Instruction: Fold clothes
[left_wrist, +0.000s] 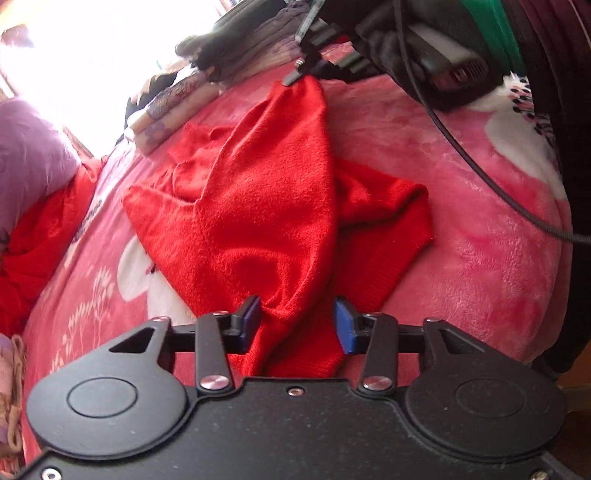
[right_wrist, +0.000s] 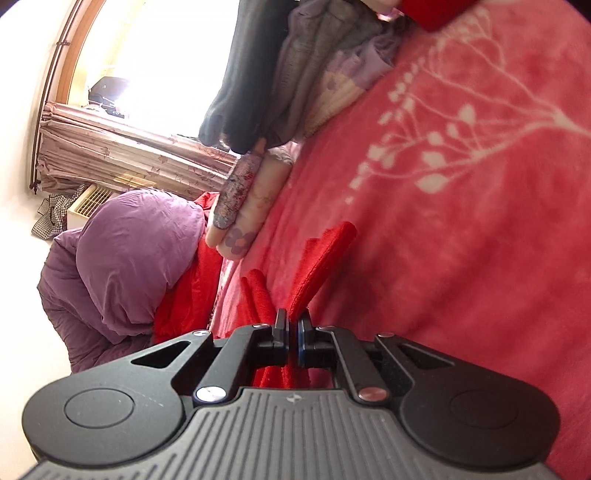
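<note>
Left fingers (left_wrist: 297, 325) spread around red sweater (left_wrist: 258, 206), right fingers (right_wrist: 292, 332) pinching its edge, pink blanket (left_wrist: 461, 221)

The sweater (left_wrist: 258, 192) is bright red; the blanket (right_wrist: 461, 240) is pink with white branches; the pillow (right_wrist: 125, 251) is purple.

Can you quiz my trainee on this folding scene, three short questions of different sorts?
1. True or false: the right gripper is shut on the red sweater.
2. The left gripper is: A) open, B) shut on cloth.
3. What lies beneath the sweater?

Key:
1. True.
2. A; its blue pads stand apart astride a fold.
3. A pink blanket.
</note>
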